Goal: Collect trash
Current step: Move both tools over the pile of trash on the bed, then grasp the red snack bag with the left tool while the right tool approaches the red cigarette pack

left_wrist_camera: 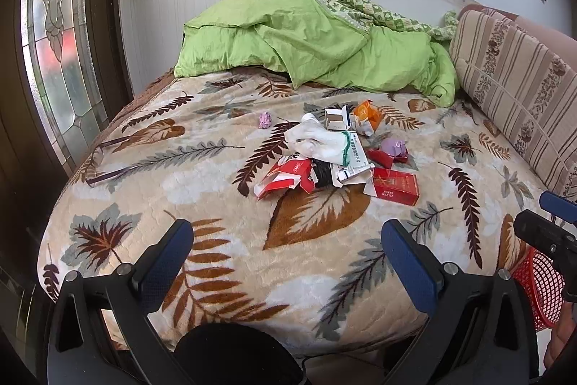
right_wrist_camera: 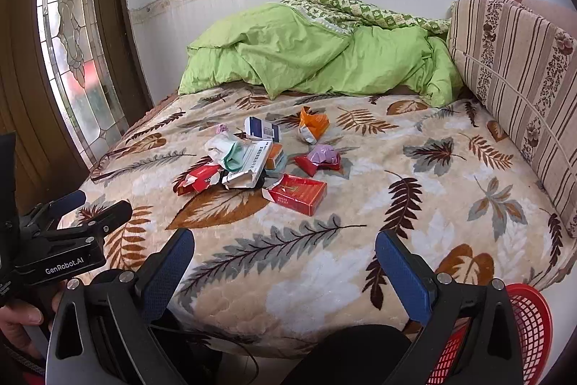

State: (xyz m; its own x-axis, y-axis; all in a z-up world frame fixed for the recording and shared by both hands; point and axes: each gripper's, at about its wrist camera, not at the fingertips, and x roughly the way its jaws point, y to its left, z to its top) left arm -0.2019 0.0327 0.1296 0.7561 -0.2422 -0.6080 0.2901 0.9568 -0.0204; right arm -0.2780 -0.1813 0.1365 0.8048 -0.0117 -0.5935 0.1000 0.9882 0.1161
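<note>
A heap of trash lies mid-bed on the leaf-patterned blanket (left_wrist_camera: 223, 269): a red cigarette box (left_wrist_camera: 395, 186) (right_wrist_camera: 299, 193), a torn red carton (left_wrist_camera: 286, 176) (right_wrist_camera: 197, 178), white crumpled paper (left_wrist_camera: 317, 139), an orange wrapper (left_wrist_camera: 368, 116) (right_wrist_camera: 313, 125), a purple wad on red foil (left_wrist_camera: 392, 148) (right_wrist_camera: 322, 157) and a small pink wad (left_wrist_camera: 265, 119). My left gripper (left_wrist_camera: 285, 255) is open and empty, near the bed's front edge, short of the heap. My right gripper (right_wrist_camera: 285, 262) is open and empty, likewise short of it. A red mesh basket (right_wrist_camera: 519, 331) (left_wrist_camera: 539, 287) stands on the floor at the bed's right front corner.
A rumpled green duvet (left_wrist_camera: 317, 38) lies at the far end of the bed. A striped floral cushion (left_wrist_camera: 515, 85) lines the right side. A wooden door with leaded glass (left_wrist_camera: 61, 35) stands at left. The other gripper shows at each view's edge.
</note>
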